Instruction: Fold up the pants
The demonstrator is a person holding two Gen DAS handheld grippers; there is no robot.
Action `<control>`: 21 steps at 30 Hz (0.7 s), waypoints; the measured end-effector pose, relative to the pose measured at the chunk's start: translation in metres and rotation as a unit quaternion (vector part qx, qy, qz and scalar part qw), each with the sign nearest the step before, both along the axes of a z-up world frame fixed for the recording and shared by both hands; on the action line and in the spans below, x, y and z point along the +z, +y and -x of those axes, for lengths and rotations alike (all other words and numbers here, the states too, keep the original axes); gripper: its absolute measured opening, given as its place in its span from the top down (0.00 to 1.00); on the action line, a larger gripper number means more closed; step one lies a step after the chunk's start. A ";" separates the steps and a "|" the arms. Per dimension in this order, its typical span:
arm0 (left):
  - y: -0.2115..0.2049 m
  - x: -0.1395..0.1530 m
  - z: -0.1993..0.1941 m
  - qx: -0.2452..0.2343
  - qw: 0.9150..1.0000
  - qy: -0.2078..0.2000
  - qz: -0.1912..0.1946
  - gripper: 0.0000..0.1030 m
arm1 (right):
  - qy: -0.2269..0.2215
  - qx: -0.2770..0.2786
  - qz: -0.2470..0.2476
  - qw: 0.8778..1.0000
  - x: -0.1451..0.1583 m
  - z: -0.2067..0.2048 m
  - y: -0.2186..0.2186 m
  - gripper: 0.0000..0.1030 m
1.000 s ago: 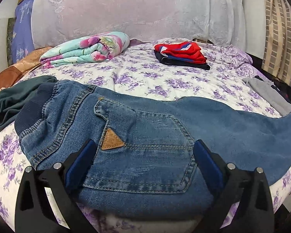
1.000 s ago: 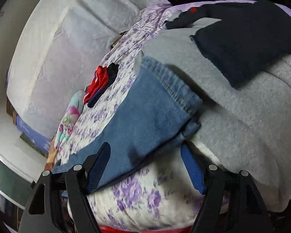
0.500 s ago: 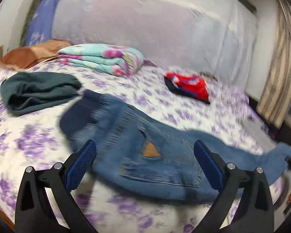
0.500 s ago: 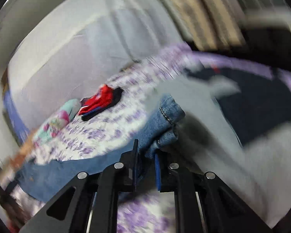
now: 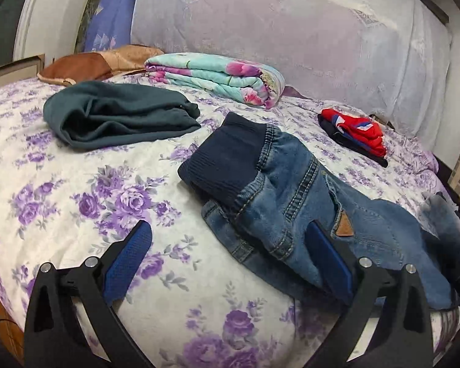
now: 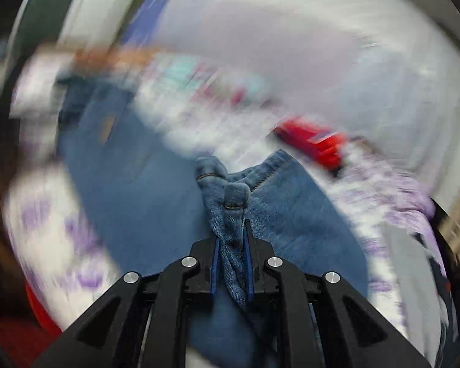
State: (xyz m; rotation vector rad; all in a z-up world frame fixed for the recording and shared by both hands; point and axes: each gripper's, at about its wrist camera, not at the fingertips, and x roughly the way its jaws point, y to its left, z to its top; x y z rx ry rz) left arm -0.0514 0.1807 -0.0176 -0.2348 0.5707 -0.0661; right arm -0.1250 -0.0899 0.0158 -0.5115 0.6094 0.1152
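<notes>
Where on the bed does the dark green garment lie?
In the left wrist view, the dark green garment lies upper left on the floral bedsheet, in front of the folded floral blanket and left of the jeans.

Left wrist view: low over the bed [image 5: 76, 214], facing the headboard. Right wrist view: blurred, close above the jeans [image 6: 291, 214], same direction. Shared: jeans, red garment [image 5: 358, 132].

Right gripper [image 6: 232, 239] clamped on bunched hem of jeans [image 6: 144, 190]. Denim trails away over the floral bed [image 6: 40, 214]. Surroundings motion-blurred; red item [image 6: 312, 144] near far edge.
</notes>
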 end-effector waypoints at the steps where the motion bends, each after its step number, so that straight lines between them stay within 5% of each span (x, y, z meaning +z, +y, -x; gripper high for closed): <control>1: 0.003 0.000 -0.001 -0.004 1.000 0.003 0.008 0.05 | -0.009 0.006 0.045 0.999 -0.012 0.002 0.009 0.84; 3: 0.007 -0.002 -0.004 -0.012 1.000 0.008 0.023 0.05 | -0.019 0.011 0.067 0.998 -0.008 0.009 0.012 0.81; 8: 0.007 -0.001 -0.001 -0.011 1.000 0.007 0.018 0.05 | 0.013 0.039 -0.124 0.991 0.044 0.026 -0.039 0.75; 14: 0.004 -0.001 -0.003 -0.013 1.000 0.016 0.018 0.04 | -0.050 -0.015 -0.175 0.983 0.085 0.013 -0.064 0.57; 18: 0.008 0.001 -0.002 -0.025 0.999 0.030 0.025 0.05 | -0.024 -0.067 -0.189 0.979 0.067 -0.027 -0.064 0.43; 20: 0.013 0.003 -0.002 -0.036 0.998 0.041 0.035 0.05 | 0.075 -0.079 -0.147 0.983 0.019 -0.057 -0.053 0.35; 21: 0.016 0.003 -0.001 -0.040 0.997 0.045 0.041 0.05 | 0.065 -0.073 -0.139 0.986 0.007 -0.057 -0.051 0.35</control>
